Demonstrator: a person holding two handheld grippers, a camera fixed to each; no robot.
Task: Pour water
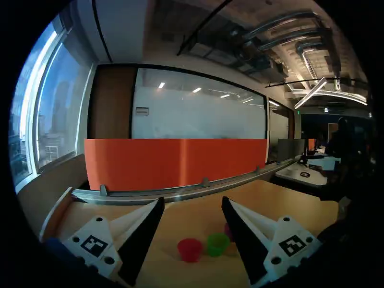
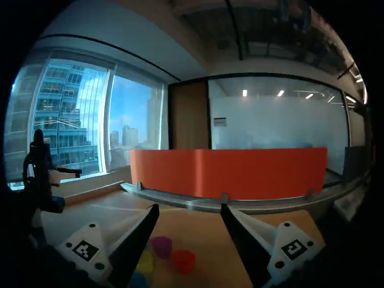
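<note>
Across the far side of the room, from ten to two o'clock in the left gripper view, runs a frosted glass wall [image 1: 197, 110], with a tall window [image 1: 48, 120] at nine o'clock showing city towers. Below the glass stands a long orange partition [image 1: 175, 163], its long axis running side to side. A grey rail [image 1: 182, 191] follows its foot along the back edge of the wooden table [image 1: 192, 221], which spreads toward six o'clock.

The left gripper [image 1: 192, 199] is held above the table with its fingers spread wide apart and nothing between them. The right gripper [image 2: 189, 206] is likewise parted and bare, pointing at the same partition from farther to one side.

Small plastic cups stand on the table, all upright, long axis vertical, mouths facing the ceiling. In the left gripper view the red cup [image 1: 190, 249] sits at six o'clock between the fingers, with the green cup [image 1: 217, 244] just beside it toward five o'clock. In the right gripper view the red cup lies at six o'clock, the purple cup [image 2: 162, 246] just beyond it toward seven. The yellow cup [image 2: 145, 261] and the blue cup [image 2: 137, 280] are partly hidden by the left-hand finger. I cannot tell whether any cup holds water.
</note>
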